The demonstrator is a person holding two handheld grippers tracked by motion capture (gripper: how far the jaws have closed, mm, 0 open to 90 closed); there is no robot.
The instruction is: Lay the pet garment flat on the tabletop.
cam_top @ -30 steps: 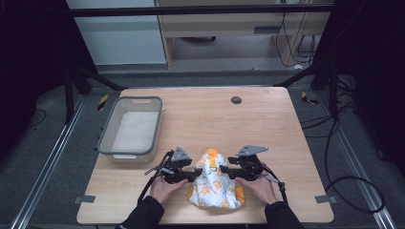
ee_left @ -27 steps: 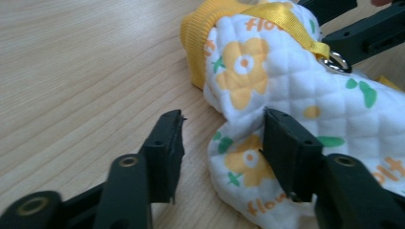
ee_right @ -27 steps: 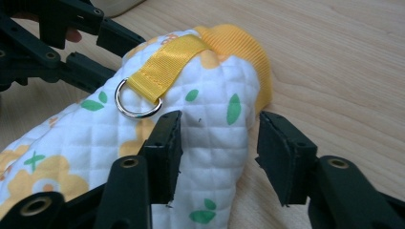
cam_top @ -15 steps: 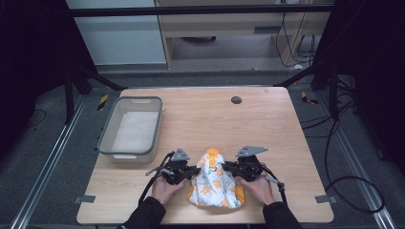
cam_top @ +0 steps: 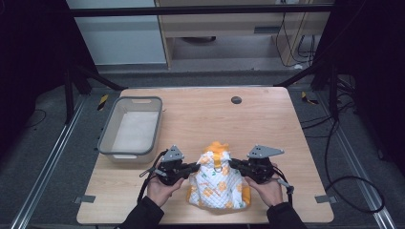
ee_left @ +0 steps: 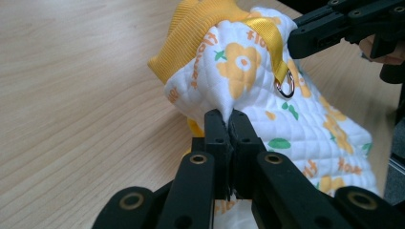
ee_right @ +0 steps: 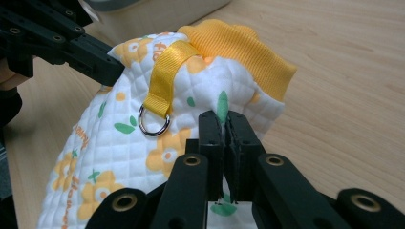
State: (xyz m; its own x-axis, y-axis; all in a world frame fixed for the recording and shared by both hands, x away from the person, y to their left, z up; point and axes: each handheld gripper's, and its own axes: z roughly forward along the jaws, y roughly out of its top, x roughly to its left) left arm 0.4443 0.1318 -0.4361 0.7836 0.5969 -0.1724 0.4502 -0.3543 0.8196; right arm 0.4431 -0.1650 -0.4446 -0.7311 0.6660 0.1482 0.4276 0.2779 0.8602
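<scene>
Both tongs, left and right, are pinching thin folds of the garment; the quilting could be slipping free under any pull.

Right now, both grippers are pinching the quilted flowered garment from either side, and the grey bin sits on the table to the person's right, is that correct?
Not quite: the grey bin sits to the person's left, as the high view shows. The rest holds: the left gripper and the right gripper are each shut on the quilted flowered garment, one from either side.
</scene>
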